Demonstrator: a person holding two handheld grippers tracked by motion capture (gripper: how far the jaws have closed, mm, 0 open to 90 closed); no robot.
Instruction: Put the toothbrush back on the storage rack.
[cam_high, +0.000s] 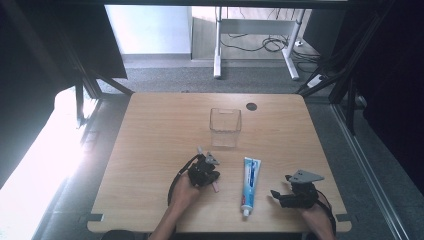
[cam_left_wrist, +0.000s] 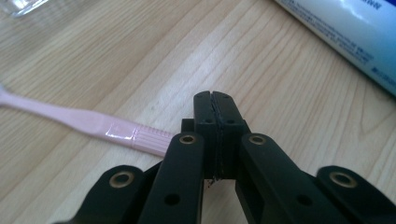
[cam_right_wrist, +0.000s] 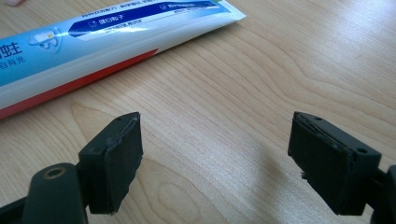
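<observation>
A pink toothbrush (cam_left_wrist: 84, 121) lies flat on the wooden table (cam_high: 155, 145), and its handle runs under my left gripper (cam_left_wrist: 215, 100). That gripper's jaws are pressed together with nothing between the pads. In the high view the left gripper (cam_high: 207, 172) sits at the table's front middle, with the toothbrush's pink end (cam_high: 216, 188) poking out beside it. A white and blue toothpaste tube (cam_high: 250, 182) lies to its right, cap toward the front edge. My right gripper (cam_high: 281, 186) rests right of the tube, open, with bare wood between its jaws (cam_right_wrist: 215, 140). The tube (cam_right_wrist: 93, 37) lies beyond its left jaw.
A clear square plastic cup (cam_high: 225, 127) stands upright behind the toothbrush, near the table's middle. A dark round cable hole (cam_high: 251, 106) is at the far edge. Metal frame posts flank the table, and another desk's legs stand on the floor beyond.
</observation>
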